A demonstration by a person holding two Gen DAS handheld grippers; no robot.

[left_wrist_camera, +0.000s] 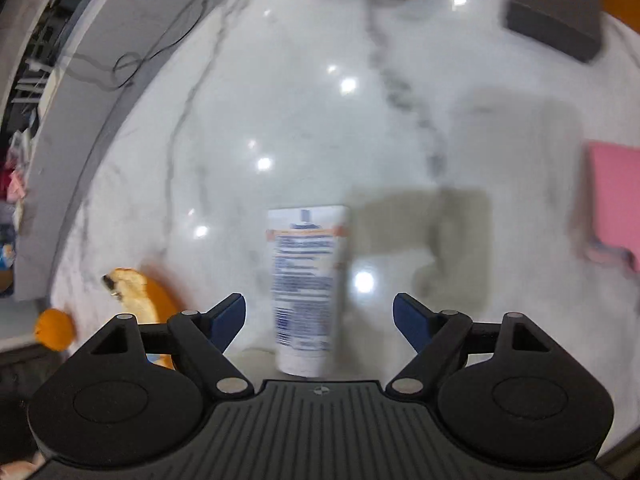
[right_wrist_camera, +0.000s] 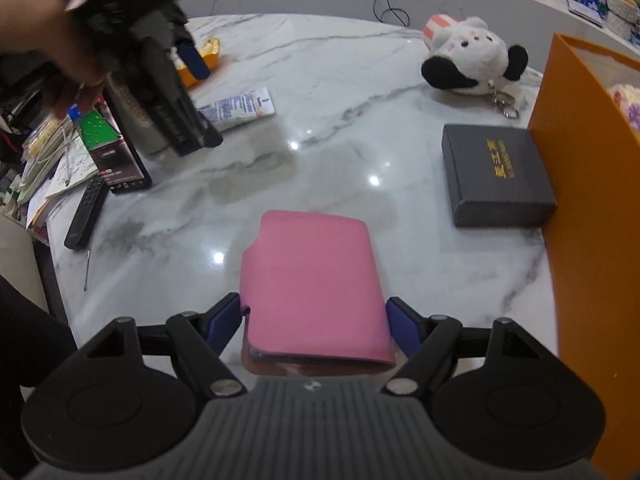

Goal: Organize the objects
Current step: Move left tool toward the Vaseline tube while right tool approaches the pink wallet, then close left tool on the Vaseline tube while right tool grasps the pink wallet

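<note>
My left gripper [left_wrist_camera: 319, 320] is open above a white tube [left_wrist_camera: 306, 284] that lies on the marble table between its blue fingers; the tube also shows in the right wrist view [right_wrist_camera: 240, 108]. My right gripper [right_wrist_camera: 316, 322] is open, its fingers on either side of a pink wallet [right_wrist_camera: 314, 284] that lies flat on the table; the wallet also shows in the left wrist view [left_wrist_camera: 614, 200]. Whether the pads touch the wallet is unclear. The left gripper and hand show in the right wrist view [right_wrist_camera: 192, 60].
An orange box [right_wrist_camera: 592, 200] stands at the right. A dark grey box [right_wrist_camera: 496, 178] lies beside it. A panda plush [right_wrist_camera: 468, 58] lies at the back. An orange peel [left_wrist_camera: 136, 292] lies left of the tube. A remote [right_wrist_camera: 86, 212] and clutter sit at the left edge.
</note>
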